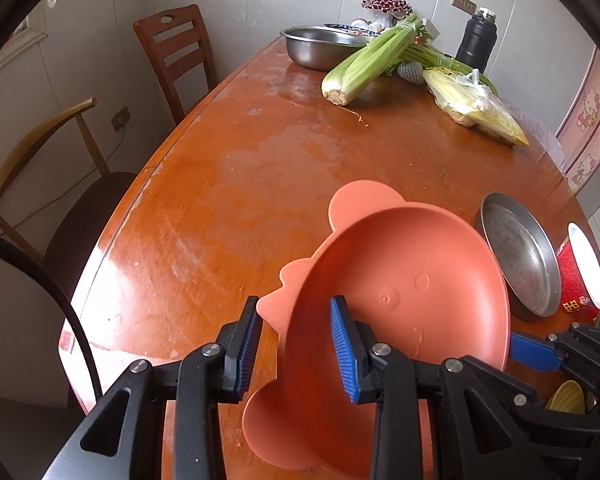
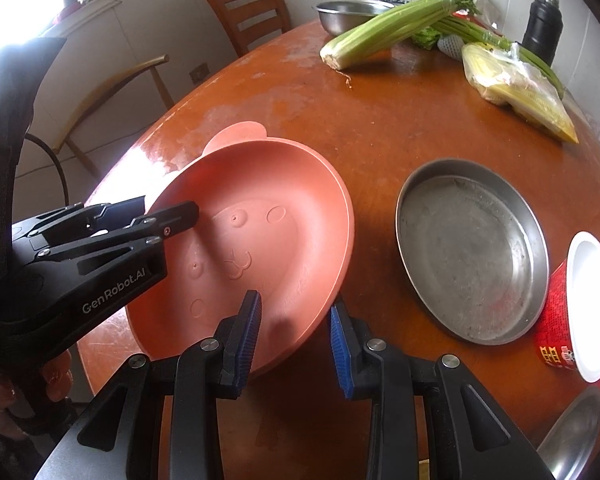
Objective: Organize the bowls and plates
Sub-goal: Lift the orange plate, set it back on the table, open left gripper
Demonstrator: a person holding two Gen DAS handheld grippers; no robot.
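Note:
A salmon-pink bear-shaped plate [image 1: 404, 280] [image 2: 260, 240] is tilted, its left side raised off the wooden table [image 1: 220, 184]. My left gripper [image 1: 296, 346] is open with its jaws astride the plate's left rim; it also shows in the right wrist view [image 2: 172, 212]. My right gripper [image 2: 296, 348] is open with its jaws astride the plate's near right rim, and it shows in the left wrist view [image 1: 540, 354]. A round metal plate [image 2: 472, 256] [image 1: 520, 264] lies flat to the right of the pink plate.
Red paper cups with white insides [image 2: 576, 308] lie at the right edge. A metal bowl [image 2: 576, 436] is at bottom right. Celery [image 1: 376, 60], bagged corn [image 1: 476, 104], a steel basin [image 1: 320, 46] and a black flask [image 1: 478, 40] sit at the far end. Chairs [image 1: 172, 52] stand left.

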